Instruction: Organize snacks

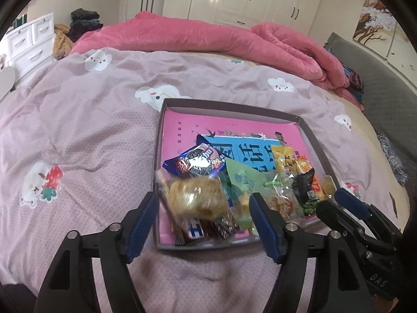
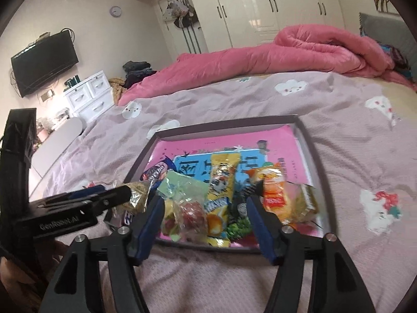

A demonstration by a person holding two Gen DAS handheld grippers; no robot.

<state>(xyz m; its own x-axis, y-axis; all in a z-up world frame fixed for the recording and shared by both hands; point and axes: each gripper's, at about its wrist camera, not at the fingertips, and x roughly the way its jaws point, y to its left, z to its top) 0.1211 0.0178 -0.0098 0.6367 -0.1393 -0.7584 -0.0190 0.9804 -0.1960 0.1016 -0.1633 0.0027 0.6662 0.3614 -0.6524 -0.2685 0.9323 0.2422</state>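
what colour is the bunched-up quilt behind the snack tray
Pink quilt, clearest in the right wrist view.

Pinks, mauve and bright wrappers on the bed

A mauve checked bedsheet point(image 1: 91, 130) printed with white clouds carries a grey-walled shallow cardboard box point(image 1: 311, 140) lined pink and blue; inside lie a yellow snack packet point(image 2: 221, 180), an orange packet point(image 2: 273, 190) and a pale green packet point(image 1: 242, 177). A rose-pink quilt point(image 1: 208, 36) lies behind.

A home bedroom: bed point(image 2: 234, 99), pink quilt point(image 2: 286, 49), white wardrobe point(image 2: 260, 7).
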